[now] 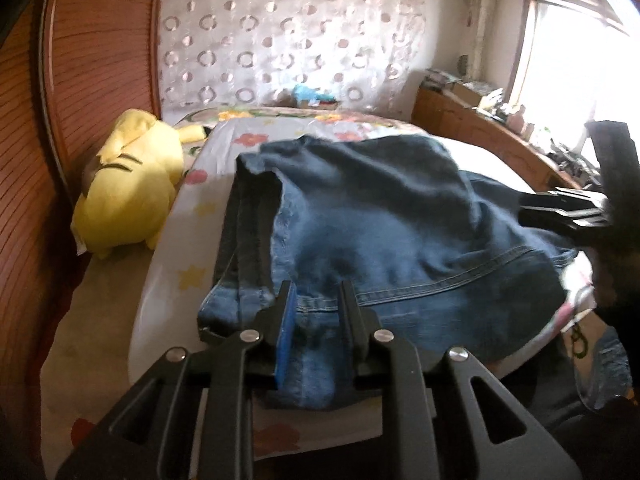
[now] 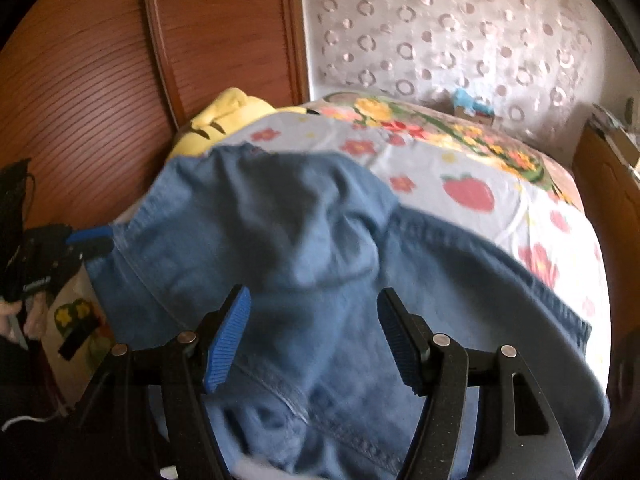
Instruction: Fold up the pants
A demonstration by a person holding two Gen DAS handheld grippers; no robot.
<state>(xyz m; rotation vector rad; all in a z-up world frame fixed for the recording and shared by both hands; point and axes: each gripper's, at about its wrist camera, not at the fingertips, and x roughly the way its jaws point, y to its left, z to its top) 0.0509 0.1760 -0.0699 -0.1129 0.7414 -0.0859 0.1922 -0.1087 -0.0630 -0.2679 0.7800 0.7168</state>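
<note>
We are working at a bed [image 1: 172, 216] with a flower-and-strawberry sheet, pushed against a ribbed wooden wardrobe [image 1: 96, 60] on the left and a ring-patterned curtain [image 1: 280, 32] at the far end. The pants [image 1: 400, 216], blue jeans, lie bunched across the near part of the bed, a leg or waist section heaped over itself, so the fold looks to us only partly made.

The left gripper [image 1: 314, 300] has its fingers set apart around the near hem of the denim; we cannot tell from the blurred picture whether they actually pinch it. The right gripper [image 2: 314, 312] is spread wide and released, hovering just above the middle of the jeans.

To do this step well, we would flatten the heap first: take a firm hold on a seamed edge with each gripper, draw the cloth taut between them, then lay it down so the edges meet, rather than folding over the lump.

For room, the far and right stretches of the sheet are bare and give space to spread the cloth. On the left, the yellow plush toy [image 1: 128, 180] lies near the jeans beside the wardrobe, so we would keep sweeps away from that side. The near edge of the bed is close below the grippers; denim could slide off there.
</note>
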